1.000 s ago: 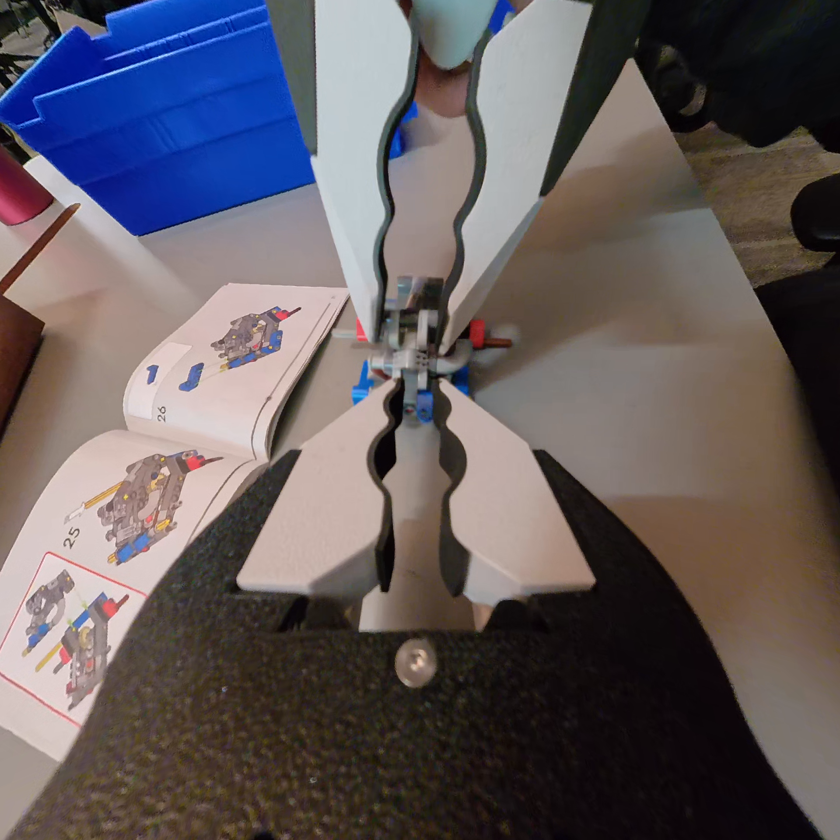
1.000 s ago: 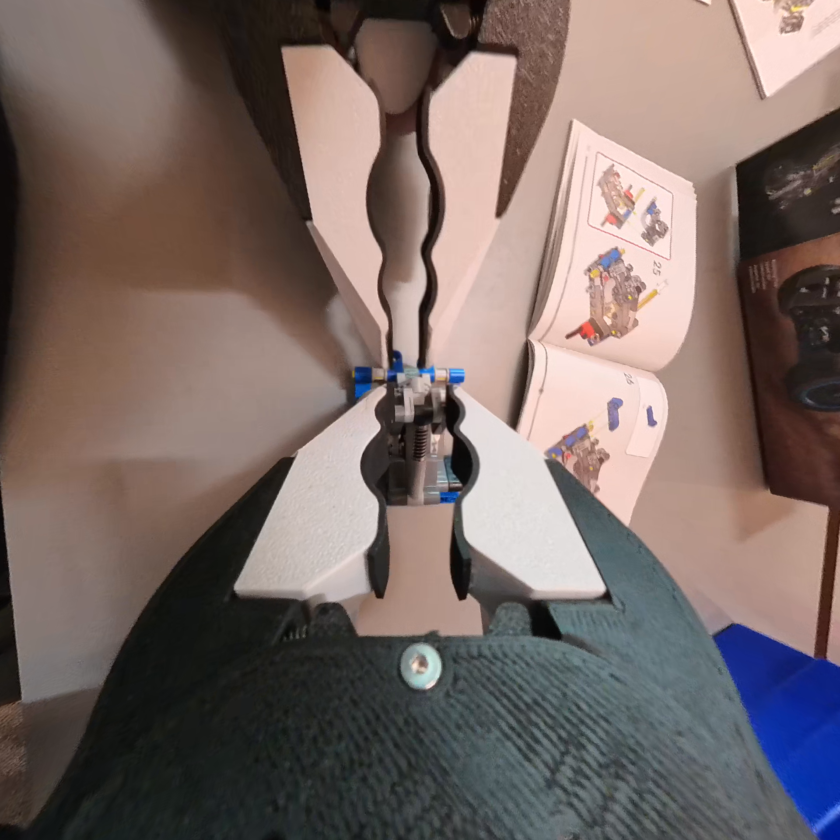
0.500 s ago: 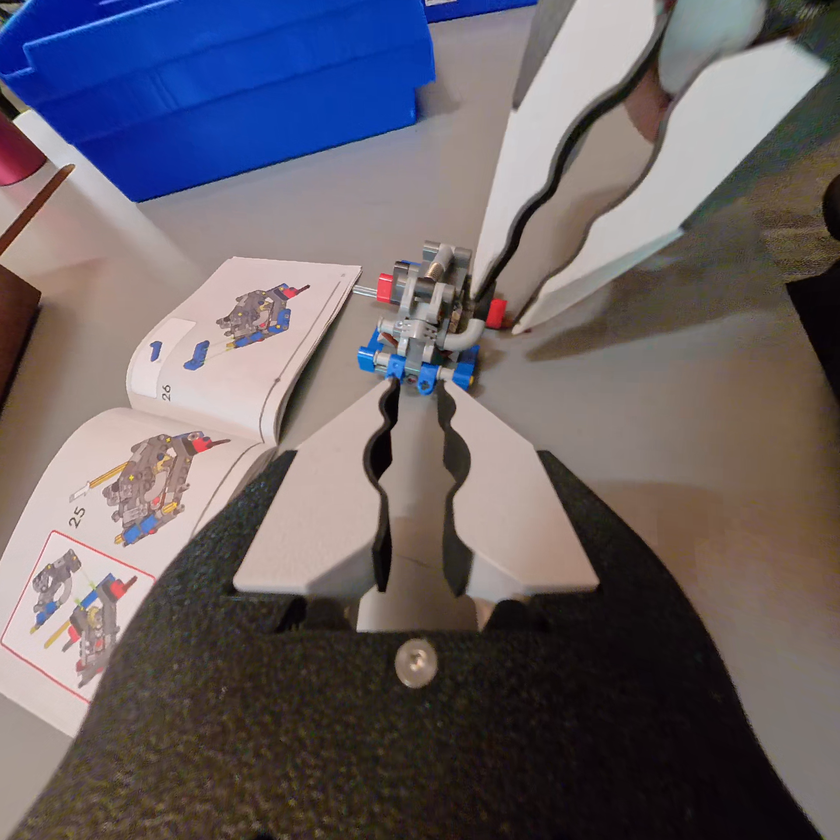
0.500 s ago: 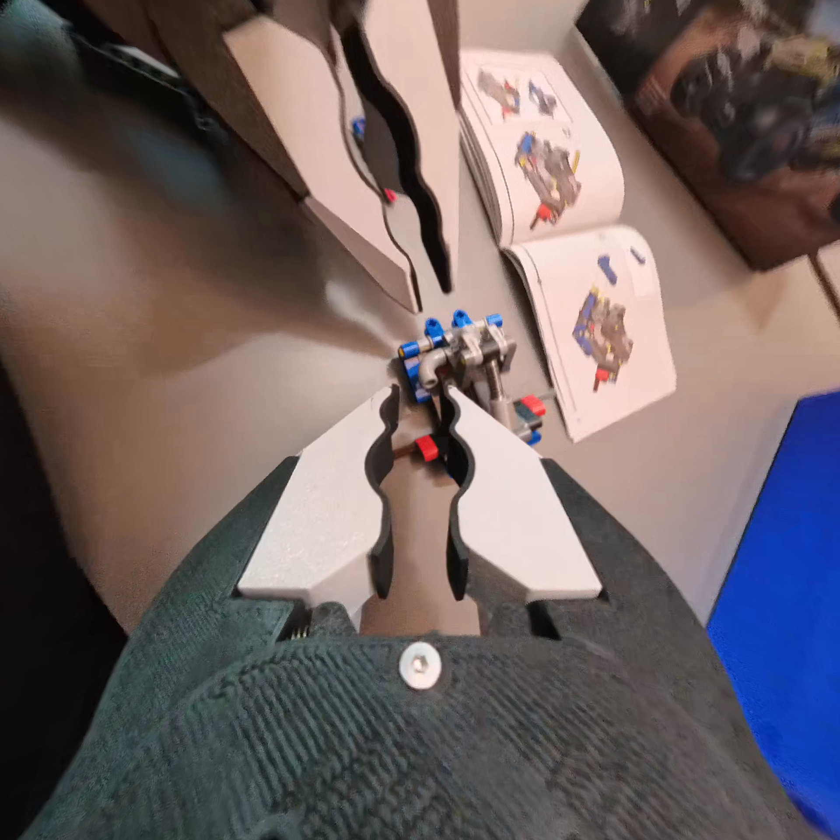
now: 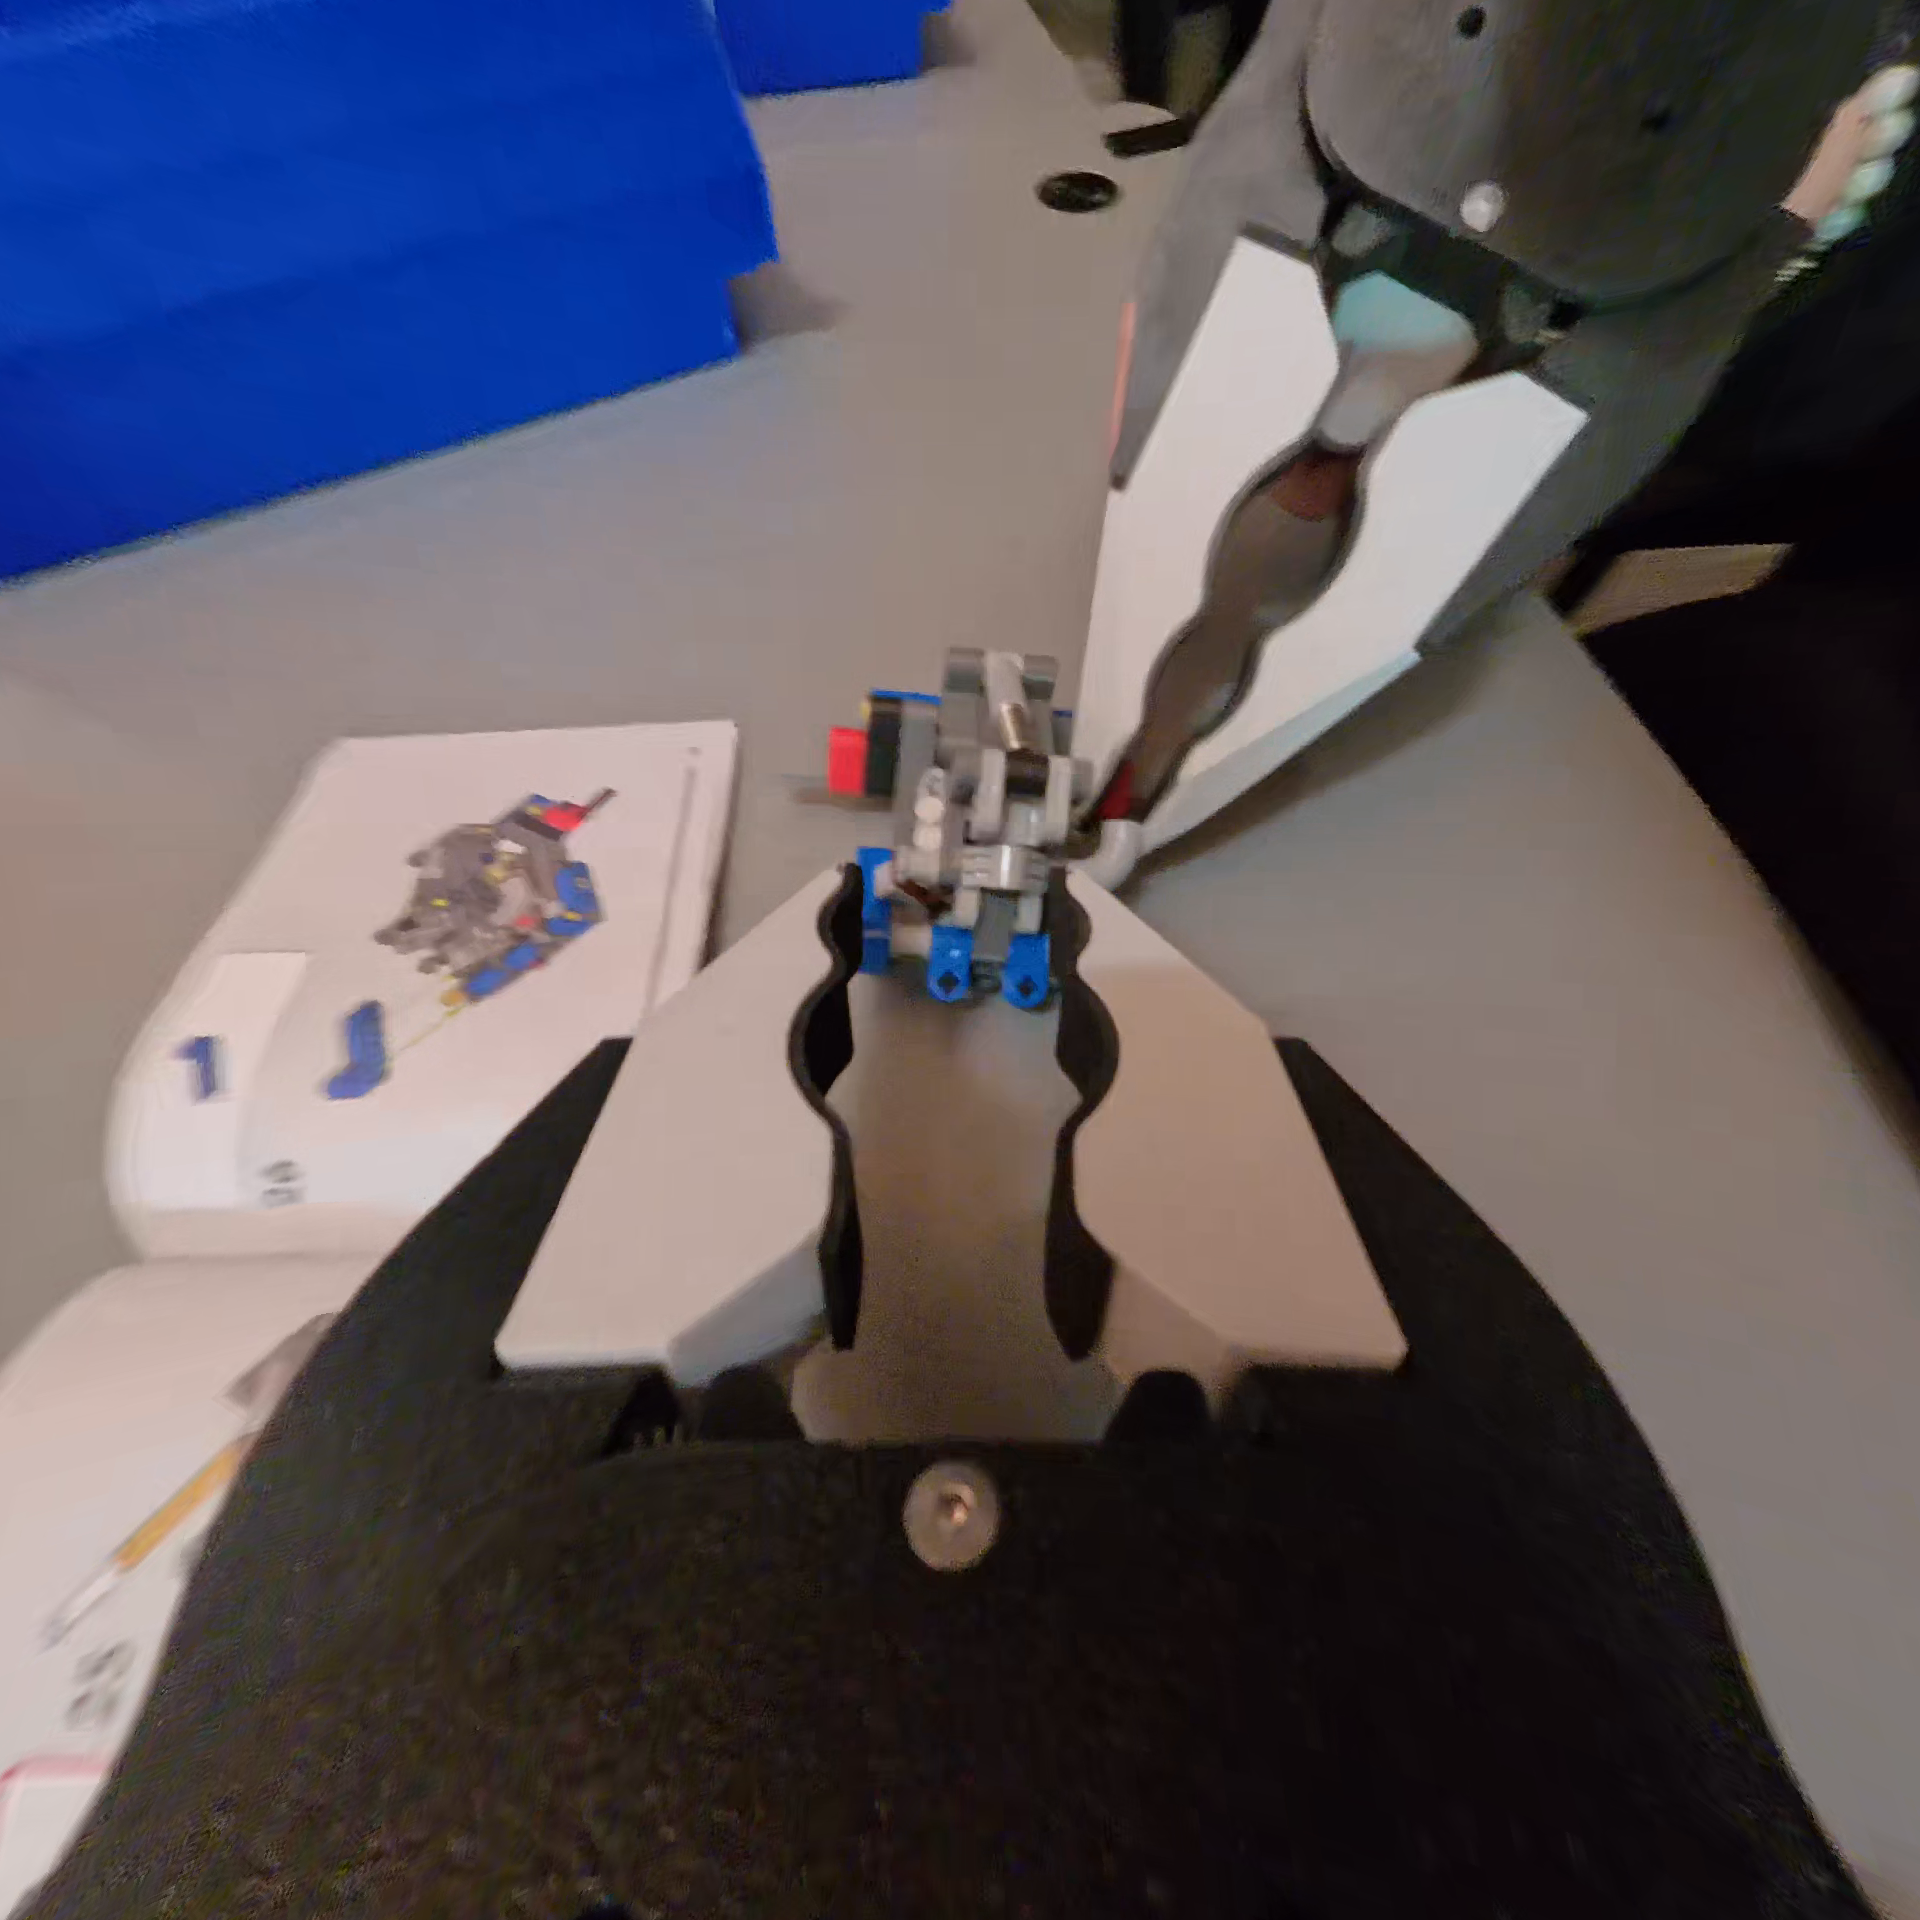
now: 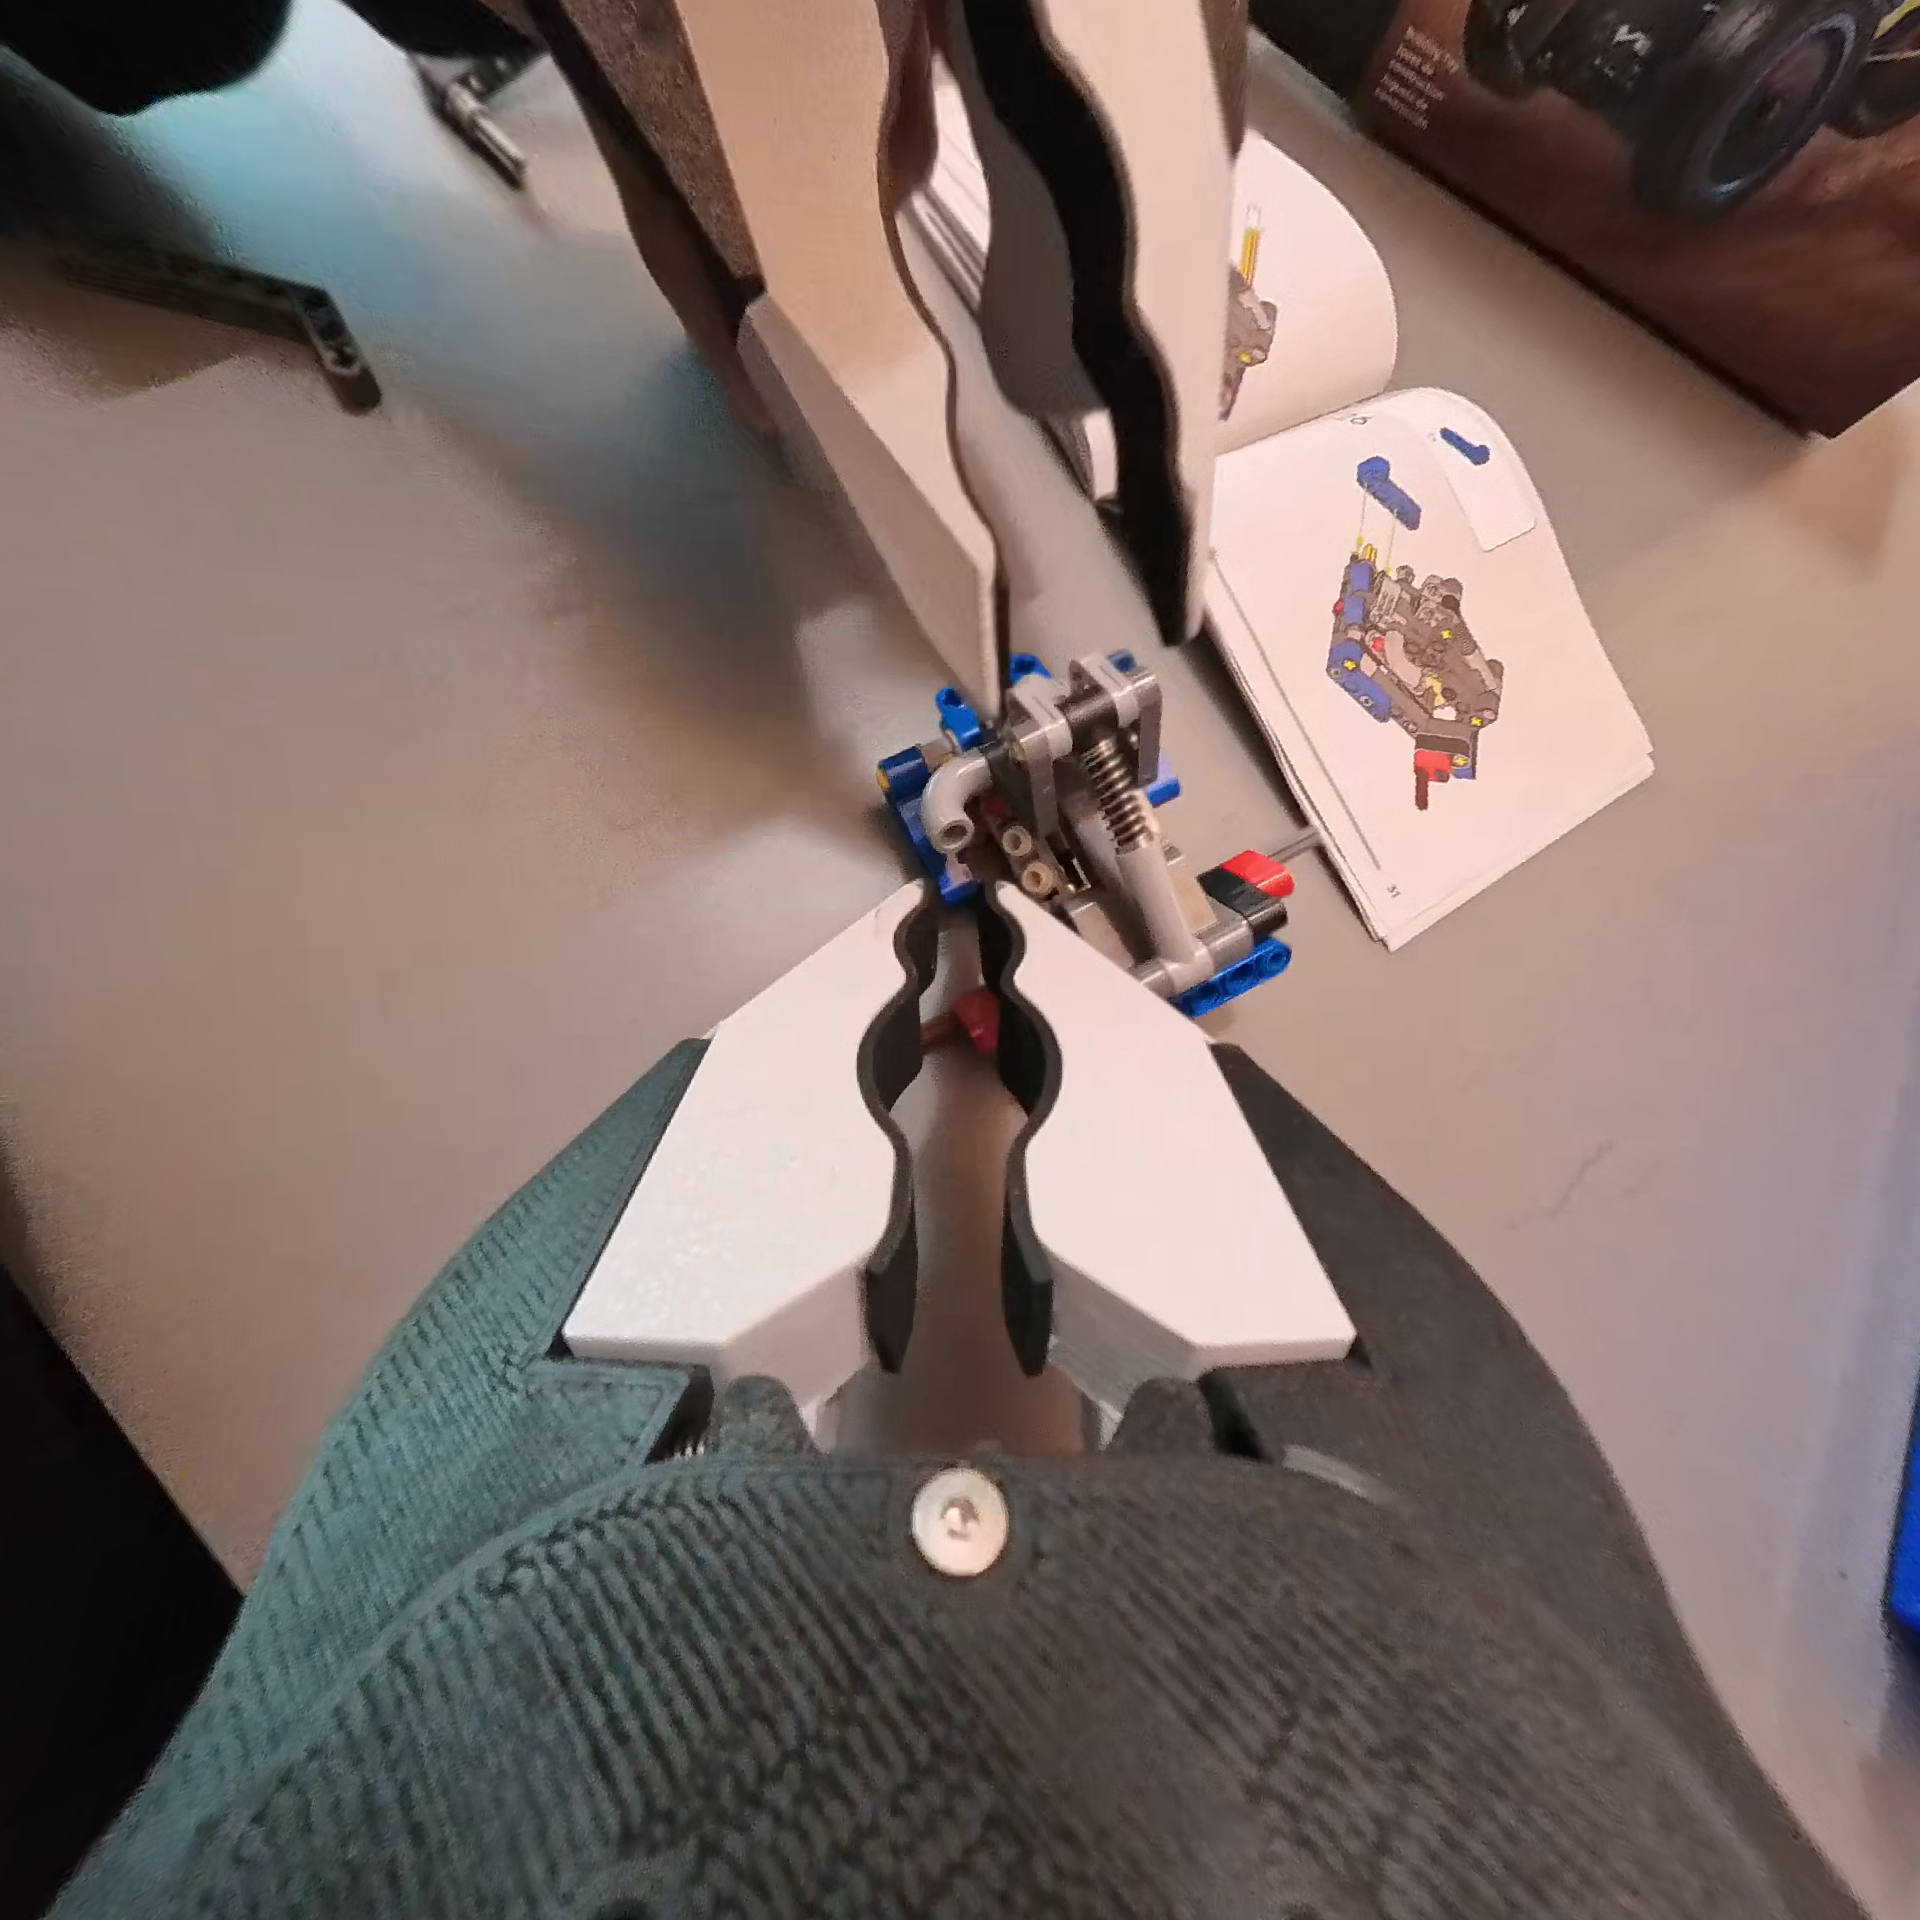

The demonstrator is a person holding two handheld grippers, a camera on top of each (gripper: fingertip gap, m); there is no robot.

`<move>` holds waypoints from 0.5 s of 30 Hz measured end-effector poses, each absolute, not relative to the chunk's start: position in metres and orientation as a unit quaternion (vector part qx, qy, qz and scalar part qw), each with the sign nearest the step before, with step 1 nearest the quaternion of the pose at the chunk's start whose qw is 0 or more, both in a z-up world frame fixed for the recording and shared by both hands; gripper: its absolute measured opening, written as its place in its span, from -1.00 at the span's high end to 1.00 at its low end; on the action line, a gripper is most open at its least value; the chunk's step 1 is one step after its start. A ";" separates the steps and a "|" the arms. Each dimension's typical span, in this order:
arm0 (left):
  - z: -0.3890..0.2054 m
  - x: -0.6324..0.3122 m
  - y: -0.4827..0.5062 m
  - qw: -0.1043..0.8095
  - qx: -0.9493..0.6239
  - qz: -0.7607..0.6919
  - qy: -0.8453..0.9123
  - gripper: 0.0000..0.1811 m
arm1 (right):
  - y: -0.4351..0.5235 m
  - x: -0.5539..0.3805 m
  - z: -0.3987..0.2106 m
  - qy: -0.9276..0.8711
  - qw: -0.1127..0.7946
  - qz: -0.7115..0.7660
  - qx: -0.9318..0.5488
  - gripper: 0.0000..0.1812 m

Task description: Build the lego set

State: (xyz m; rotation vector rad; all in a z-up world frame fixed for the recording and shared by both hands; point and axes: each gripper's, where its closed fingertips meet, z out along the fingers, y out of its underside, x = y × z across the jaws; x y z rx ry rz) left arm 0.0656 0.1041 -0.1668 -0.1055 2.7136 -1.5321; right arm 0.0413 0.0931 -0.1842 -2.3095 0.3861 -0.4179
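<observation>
A small grey and blue lego assembly (image 5: pixel 971 831) with a spring strut stands on the grey table (image 5: pixel 1403 987); it also shows in the right wrist view (image 6: pixel 1070 790). My left gripper (image 5: pixel 956 894) is open, its tips on either side of the assembly's blue end. From the right wrist view it (image 6: pixel 1081 634) comes down from above, one tip touching the assembly's top. My right gripper (image 6: pixel 961 904) is nearly closed around a red bush on a brown axle (image 6: pixel 971 1023) that sticks out of the assembly's side. Its tips (image 5: pixel 1117 821) meet the assembly from the right.
An open instruction booklet (image 5: pixel 436 935) lies left of the assembly, also seen in the right wrist view (image 6: pixel 1455 675). Blue bins (image 5: pixel 364 260) stand at the back. A dark set box (image 6: pixel 1714 156) and a loose dark beam (image 6: pixel 322 343) lie on the table. The table edge runs along the right. The loose dark beam (image 6: pixel 322 343) is about equally far from each gripper, around 15 centimeters.
My left gripper opened wider and moved forward around the assembly's blue end. My right gripper closed further around the red bush at the side. The assembly stays on the table.
</observation>
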 end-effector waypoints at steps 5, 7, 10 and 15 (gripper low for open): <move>-0.175 0.042 0.107 -0.049 -0.003 -0.466 0.883 0.62 | 0.091 0.047 -0.179 0.160 0.407 -0.153 -0.886 0.92; -0.178 0.032 0.108 -0.040 0.016 -0.456 0.889 0.62 | 0.086 0.050 -0.183 0.166 0.404 -0.149 -0.887 0.98; -0.179 0.030 0.109 0.000 0.015 -0.451 0.893 0.64 | 0.076 0.059 -0.184 0.170 0.394 -0.171 -0.887 0.93; -0.176 0.031 0.115 0.028 0.002 -0.442 0.896 0.66 | 0.066 0.044 -0.188 0.147 0.380 -0.124 -0.905 0.84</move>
